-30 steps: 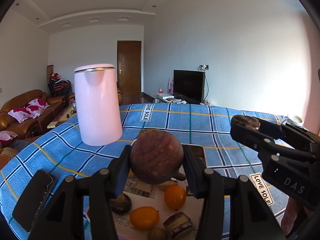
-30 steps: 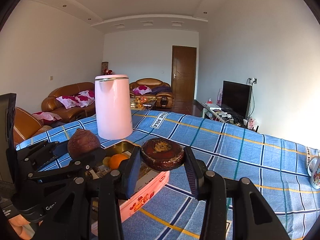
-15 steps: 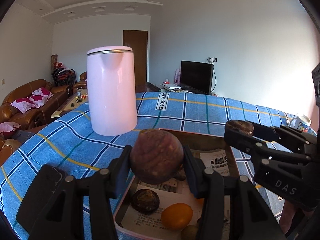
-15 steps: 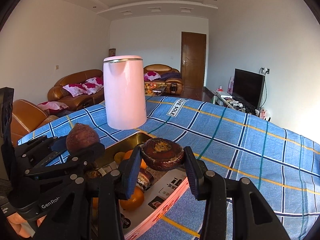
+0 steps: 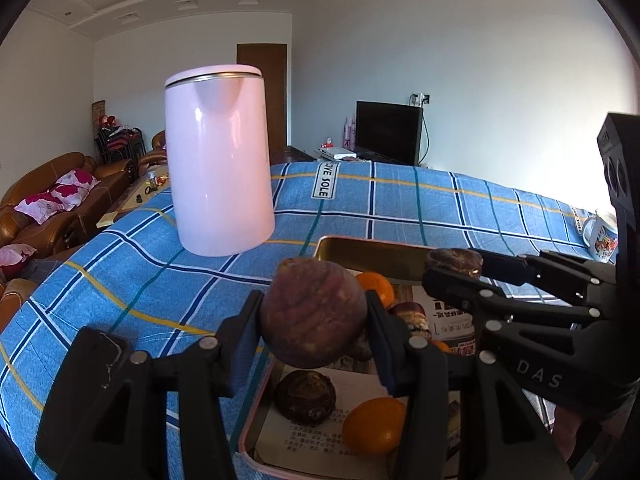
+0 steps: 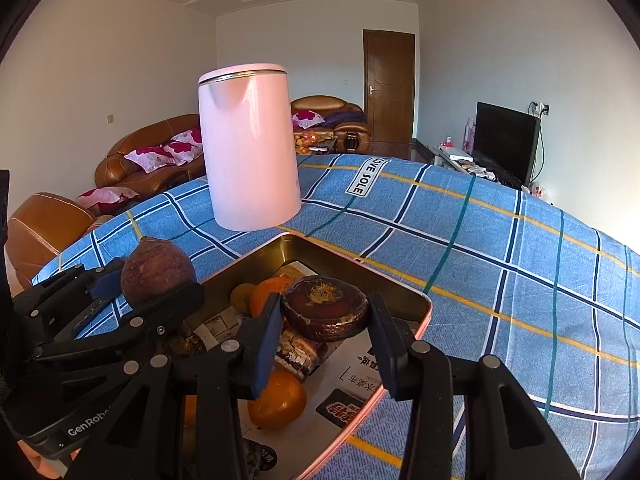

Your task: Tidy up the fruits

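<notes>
My left gripper [image 5: 316, 320] is shut on a round brown-purple fruit [image 5: 314, 314] and holds it over the near left part of a gold tin tray [image 5: 360, 246]. It also shows in the right wrist view [image 6: 156, 276]. My right gripper [image 6: 324, 316] is shut on a flat dark brown fruit [image 6: 325, 312] above the tray [image 6: 416, 300]; that fruit shows in the left wrist view [image 5: 454, 262]. In the tray lie oranges [image 5: 374, 426] [image 6: 276, 400], a dark wrinkled fruit [image 5: 304, 396] and printed paper.
A tall pink kettle [image 5: 220, 160] stands on the blue checked cloth [image 6: 500, 248] just behind the tray. A mug [image 5: 600, 236] sits at the far right edge. Sofas, a door and a TV lie beyond the table.
Both grippers, still holding their fruits, have moved forward and down over the tray. The kettle looks nearer and larger. The tray's far rim has come into view.
</notes>
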Tool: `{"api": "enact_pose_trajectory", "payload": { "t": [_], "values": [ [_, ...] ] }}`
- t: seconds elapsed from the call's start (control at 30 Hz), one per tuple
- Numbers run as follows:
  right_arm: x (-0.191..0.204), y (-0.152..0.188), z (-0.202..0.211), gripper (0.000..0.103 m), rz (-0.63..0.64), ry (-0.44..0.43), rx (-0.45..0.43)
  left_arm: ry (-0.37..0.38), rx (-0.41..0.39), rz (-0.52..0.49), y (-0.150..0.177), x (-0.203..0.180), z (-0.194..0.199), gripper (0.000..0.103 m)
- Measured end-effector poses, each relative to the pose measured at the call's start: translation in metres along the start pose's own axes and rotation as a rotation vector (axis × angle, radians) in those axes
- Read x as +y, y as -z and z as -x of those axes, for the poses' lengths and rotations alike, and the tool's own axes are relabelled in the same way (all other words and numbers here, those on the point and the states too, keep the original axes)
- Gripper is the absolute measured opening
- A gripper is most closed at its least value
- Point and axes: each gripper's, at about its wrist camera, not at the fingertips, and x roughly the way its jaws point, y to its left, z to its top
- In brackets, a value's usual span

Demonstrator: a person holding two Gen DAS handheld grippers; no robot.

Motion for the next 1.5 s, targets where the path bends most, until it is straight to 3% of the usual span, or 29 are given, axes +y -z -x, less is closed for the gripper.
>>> {"api": "enact_pose_trajectory", "payload": {
  "t": [0.4, 0.83, 1.0, 1.07, 1.17, 1.3, 1.5],
  "values": [
    [-0.007, 0.005, -0.022, 0.045, -0.049, -0.016, 0.14, 0.016, 0.088, -0.062, 0.003, -0.007, -0.013, 0.051],
    [-0.005, 0.005, -0.024, 0.045, -0.027, -0.047, 0.184, 0.018, 0.109, -0.073, 0.004, -0.008, -0.013, 0.051],
    [-0.006, 0.005, -0.019, 0.051, -0.036, -0.049, 0.166, 0.023, 0.087, -0.077, 0.003, -0.008, -0.005, 0.053],
    [-0.007, 0.006, -0.017, 0.053, -0.04, -0.044, 0.16, 0.016, 0.081, -0.074, 0.002, -0.006, -0.003, 0.059],
    [-0.008, 0.006, -0.01, 0.057, -0.041, -0.037, 0.141, -0.006, 0.063, -0.062, 0.003, -0.003, 0.004, 0.076],
    [-0.013, 0.009, 0.005, 0.072, -0.062, -0.032, 0.101, -0.011, 0.02, -0.066, 0.005, -0.001, 0.021, 0.1],
    [-0.022, 0.021, 0.032, 0.075, -0.115, -0.047, 0.05, 0.014, -0.02, -0.067, 0.009, -0.007, 0.044, 0.1]
  ]
}}
